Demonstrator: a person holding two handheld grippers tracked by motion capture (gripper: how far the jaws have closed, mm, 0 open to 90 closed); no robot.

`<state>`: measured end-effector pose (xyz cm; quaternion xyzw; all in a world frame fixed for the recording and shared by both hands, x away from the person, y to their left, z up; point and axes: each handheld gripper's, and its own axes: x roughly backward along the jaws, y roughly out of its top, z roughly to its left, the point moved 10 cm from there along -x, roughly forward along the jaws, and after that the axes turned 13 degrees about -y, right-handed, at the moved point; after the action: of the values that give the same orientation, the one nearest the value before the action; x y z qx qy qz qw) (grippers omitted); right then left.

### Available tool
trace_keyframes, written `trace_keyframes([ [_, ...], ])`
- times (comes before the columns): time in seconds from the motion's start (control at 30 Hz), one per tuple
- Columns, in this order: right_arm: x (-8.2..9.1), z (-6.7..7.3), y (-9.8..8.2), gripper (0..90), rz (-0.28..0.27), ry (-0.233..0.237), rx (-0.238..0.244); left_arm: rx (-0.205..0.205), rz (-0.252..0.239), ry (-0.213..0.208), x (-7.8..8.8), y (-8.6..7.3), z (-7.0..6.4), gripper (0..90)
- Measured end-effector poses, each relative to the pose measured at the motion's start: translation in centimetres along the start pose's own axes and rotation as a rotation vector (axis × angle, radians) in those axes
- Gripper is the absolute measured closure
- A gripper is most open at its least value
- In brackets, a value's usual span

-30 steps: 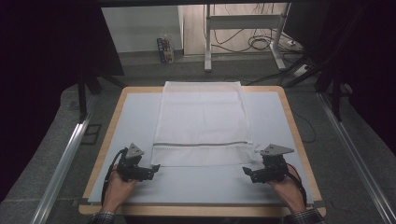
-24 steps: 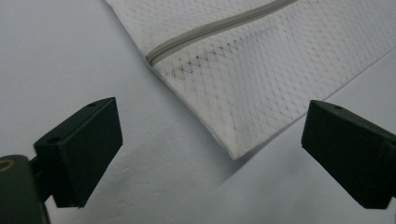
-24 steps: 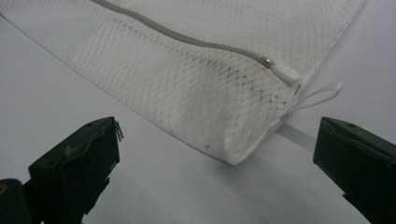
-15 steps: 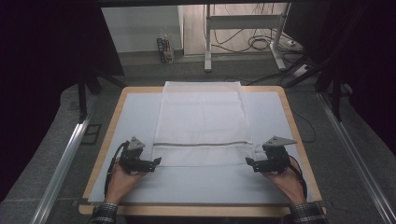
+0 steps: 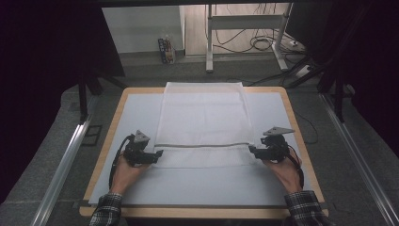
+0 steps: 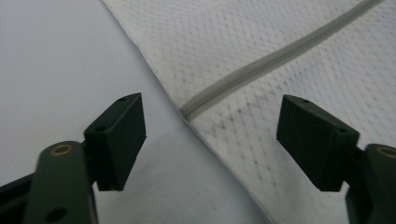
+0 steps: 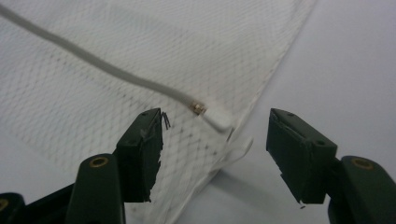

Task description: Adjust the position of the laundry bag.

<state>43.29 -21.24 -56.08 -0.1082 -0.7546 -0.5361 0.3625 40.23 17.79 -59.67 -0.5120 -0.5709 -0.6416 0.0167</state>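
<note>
A white mesh laundry bag (image 5: 203, 123) lies flat along the middle of the tabletop (image 5: 108, 141), reaching its far edge. The left gripper (image 5: 157, 154) and right gripper (image 5: 252, 149) straddle the bag's near side edges; both jaws, just closing, remain apart, gripping nothing.

No legible text, label, brand, number or sign was found in any view. The white mesh bag (image 5: 202, 123) ahead of both grippers bore no print along its zip or edges. The black pads (image 6: 119, 140) carried no markings. A small box (image 5: 165, 50) stood on the floor far beyond the tabletop (image 5: 117, 122); its printing was too small to read.
</note>
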Motion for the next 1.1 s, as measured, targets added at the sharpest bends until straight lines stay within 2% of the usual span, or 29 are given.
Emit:
trace_keyframes([
  [0.07, -0.3, -0.2, 0.5, 39.3, -0.004, -0.01, -0.005, 0.009, -0.002, 0.0, -0.1, 0.3, 0.3, 26.4],
  [0.2, -1.0, -0.8, 0.7, 48.2, 0.008, -0.044, 0.013, 0.029, -0.02, -0.005, -0.1, 0.8, 0.9, 31.9],
  [0.33, -1.5, -1.1, 1.4, 56.4, 0.001, -0.05, 0.01, 0.061, -0.047, -0.017, -0.4, 1.6, 1.5, 38.1],
  [0.5, -2.7, -1.2, 2.0, 62.1, 0.02, -0.06, 0.011, 0.073, -0.051, -0.001, -1.0, 2.3, 2.3, 43.2],
  [0.63, -4.0, -1.3, 2.0, 62.0, 0.027, -0.07, 0.022, 0.075, -0.056, 0.02, -1.3, 2.6, 2.9, 55.9],
  [0.77, -4.8, -1.5, 1.8, 62.8, 0.053, -0.069, 0.028, 0.08, -0.058, 0.052, -2.0, 2.7, 3.7, 56.5],
  [0.9, -5.5, -1.6, 1.4, 59.8, 0.079, -0.074, 0.039, 0.075, -0.034, 0.082, -2.6, 2.3, 4.2, 51.6],
  [0.97, -5.9, -1.6, 1.0, 58.6, 0.098, -0.076, 0.065, 0.079, -0.026, 0.076, -3.0, 2.1, 4.2, 49.1],
  [1.0, -5.9, -1.6, 1.0, 59.7, 0.089, -0.07, 0.066, 0.078, -0.019, 0.073, -3.2, 1.9, 4.2, 48.0],
  [1.1, -5.9, -1.6, 0.9, 67.1, 0.099, -0.034, 0.035, 0.091, -0.016, 0.055, -3.5, 1.8, 3.9, 53.6],
])
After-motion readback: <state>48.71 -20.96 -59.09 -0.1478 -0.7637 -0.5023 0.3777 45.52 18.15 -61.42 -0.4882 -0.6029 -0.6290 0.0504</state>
